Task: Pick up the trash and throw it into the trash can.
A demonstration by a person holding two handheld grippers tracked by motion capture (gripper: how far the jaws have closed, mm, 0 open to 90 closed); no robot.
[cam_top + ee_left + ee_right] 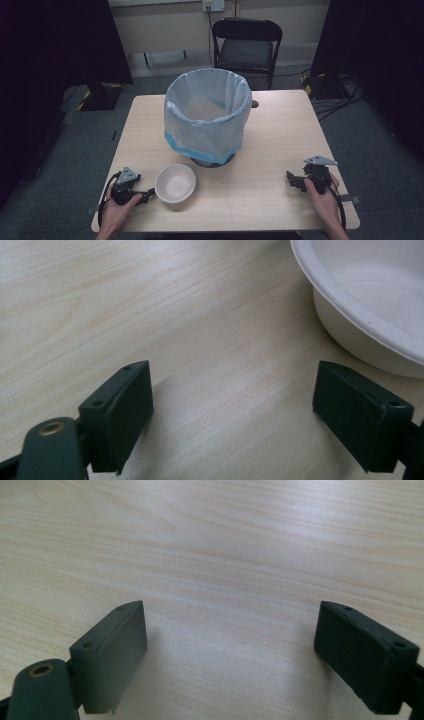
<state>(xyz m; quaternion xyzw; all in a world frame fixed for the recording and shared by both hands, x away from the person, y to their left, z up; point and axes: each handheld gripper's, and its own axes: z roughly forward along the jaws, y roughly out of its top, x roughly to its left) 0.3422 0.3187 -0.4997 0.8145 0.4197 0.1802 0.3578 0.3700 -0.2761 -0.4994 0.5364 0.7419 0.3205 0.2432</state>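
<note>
High view: left gripper (148, 193) gaping beside white bowl (175, 183), right gripper (295, 181) gaping.

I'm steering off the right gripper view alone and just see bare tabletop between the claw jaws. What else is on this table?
Observer: A bin lined with a pale bag stands at the table's middle.
Operator: Anything nearer the person?
Observer: A white bowl sits upright and empty, well to the left of the right claw.
Operator: Where's the left claw?
Observer: The left claw is beside the bowl, jaws open, gripping nothing.
</note>
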